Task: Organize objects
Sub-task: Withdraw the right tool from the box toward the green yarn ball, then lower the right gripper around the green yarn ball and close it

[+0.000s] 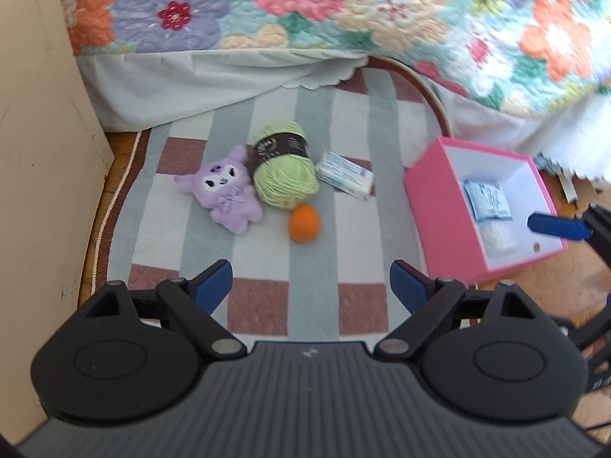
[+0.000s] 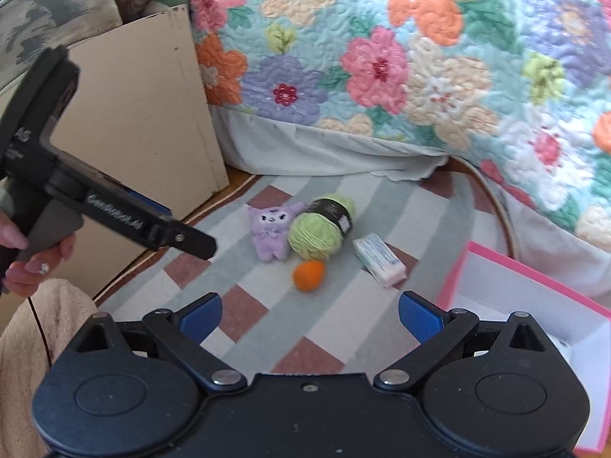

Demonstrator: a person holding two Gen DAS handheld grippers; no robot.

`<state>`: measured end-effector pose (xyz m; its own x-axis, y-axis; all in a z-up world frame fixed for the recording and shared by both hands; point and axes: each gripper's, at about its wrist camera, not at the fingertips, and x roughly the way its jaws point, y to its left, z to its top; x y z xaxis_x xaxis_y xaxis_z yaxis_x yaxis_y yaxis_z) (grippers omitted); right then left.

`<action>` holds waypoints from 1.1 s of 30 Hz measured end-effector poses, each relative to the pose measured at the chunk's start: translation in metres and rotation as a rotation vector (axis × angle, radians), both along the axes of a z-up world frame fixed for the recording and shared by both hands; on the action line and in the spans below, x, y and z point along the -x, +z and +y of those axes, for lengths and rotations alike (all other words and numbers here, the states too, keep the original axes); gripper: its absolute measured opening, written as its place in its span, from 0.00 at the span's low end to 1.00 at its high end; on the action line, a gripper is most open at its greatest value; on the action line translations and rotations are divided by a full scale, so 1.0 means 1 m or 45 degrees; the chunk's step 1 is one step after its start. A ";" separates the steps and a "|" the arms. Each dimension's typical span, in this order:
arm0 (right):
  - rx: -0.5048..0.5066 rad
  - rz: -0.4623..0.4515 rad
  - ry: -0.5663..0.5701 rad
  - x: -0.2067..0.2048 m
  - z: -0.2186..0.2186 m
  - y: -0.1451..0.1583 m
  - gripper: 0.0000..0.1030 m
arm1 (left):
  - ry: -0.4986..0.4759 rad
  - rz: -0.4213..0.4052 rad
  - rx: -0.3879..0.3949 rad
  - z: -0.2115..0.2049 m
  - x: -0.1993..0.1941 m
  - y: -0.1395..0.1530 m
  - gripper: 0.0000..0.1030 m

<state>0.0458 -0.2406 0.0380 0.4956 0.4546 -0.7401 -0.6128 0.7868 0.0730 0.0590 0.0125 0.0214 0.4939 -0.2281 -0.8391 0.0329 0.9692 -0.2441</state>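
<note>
I am holding my left gripper [image 1: 307, 286] with its jaws spread wide and nothing between them, hovering over the striped rug [image 1: 267, 305], and my right gripper [image 2: 309, 318] is also standing spread and empty. The things left to tidy are lying in a cluster at about twelve o'clock from both grippers: the purple plush toy [image 1: 225, 191], the green ball of yarn [image 1: 284, 164] touching it, the small orange ball [image 1: 303, 223] just beside the yarn, and the white and blue packet [image 1: 345, 175] off toward one o'clock. The pink box [image 1: 477, 206] is sitting at about two o'clock in the left view, already holding a blue and white packet [image 1: 487, 200] and something pale beneath it. I am worrying mostly about crowding: reaching for the plush toy or the yarn, a finger could be nudging its neighbour and sending the orange ball rolling off toward the floral quilt [image 1: 343, 7] hanging from the bed. The yarn is looking soft, so a shallow pinch could be snagging loose strands rather than the body. My two grippers are working near each other, so they could be colliding over the box.
</note>
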 end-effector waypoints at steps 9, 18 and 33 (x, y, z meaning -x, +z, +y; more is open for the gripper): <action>0.011 0.004 0.069 -0.029 0.046 -0.024 0.97 | 0.019 0.013 0.083 0.024 -0.038 -0.014 0.87; -0.110 -0.078 0.073 -0.058 0.079 -0.051 0.96 | 0.023 0.016 0.124 0.033 -0.080 -0.034 0.85; -0.089 -0.052 -0.065 -0.112 0.092 -0.115 0.95 | 0.065 -0.038 0.185 0.034 -0.113 -0.079 0.83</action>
